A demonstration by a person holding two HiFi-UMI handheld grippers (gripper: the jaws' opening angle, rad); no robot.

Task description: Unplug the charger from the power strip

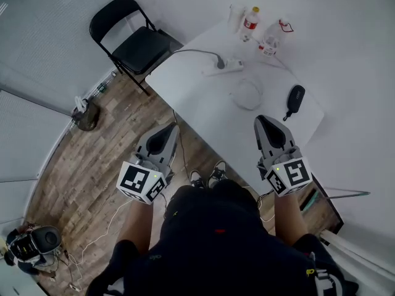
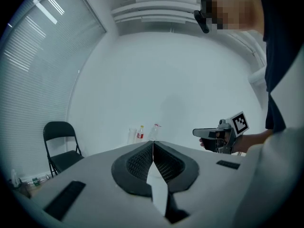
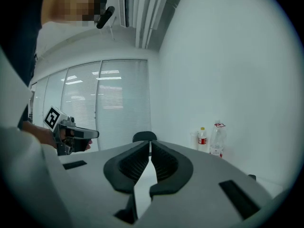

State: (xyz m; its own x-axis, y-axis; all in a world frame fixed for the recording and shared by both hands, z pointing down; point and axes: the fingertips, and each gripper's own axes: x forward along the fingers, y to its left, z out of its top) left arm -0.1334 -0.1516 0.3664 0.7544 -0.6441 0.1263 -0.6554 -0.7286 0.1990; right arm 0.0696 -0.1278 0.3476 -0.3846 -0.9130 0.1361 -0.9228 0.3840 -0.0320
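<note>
A white power strip (image 1: 226, 66) lies at the far side of the white table (image 1: 203, 113). A grey cord (image 1: 191, 51) runs from a dark plug on it toward the table's left edge. A thin white cable (image 1: 247, 94) lies coiled just in front of it. The charger is too small to tell apart from the strip. My left gripper (image 1: 171, 129) (image 2: 153, 142) is shut and empty over the table's near left edge. My right gripper (image 1: 261, 120) (image 3: 150, 143) is shut and empty over the near right part. Both are well short of the strip.
A black oval device (image 1: 295, 98) lies at the table's right. Two bottles (image 1: 250, 21) (image 1: 274, 36) and a cup (image 1: 236, 15) stand at the far corner. A black folding chair (image 1: 133, 42) stands left of the table. Cables and gear lie on the wooden floor (image 1: 92, 165).
</note>
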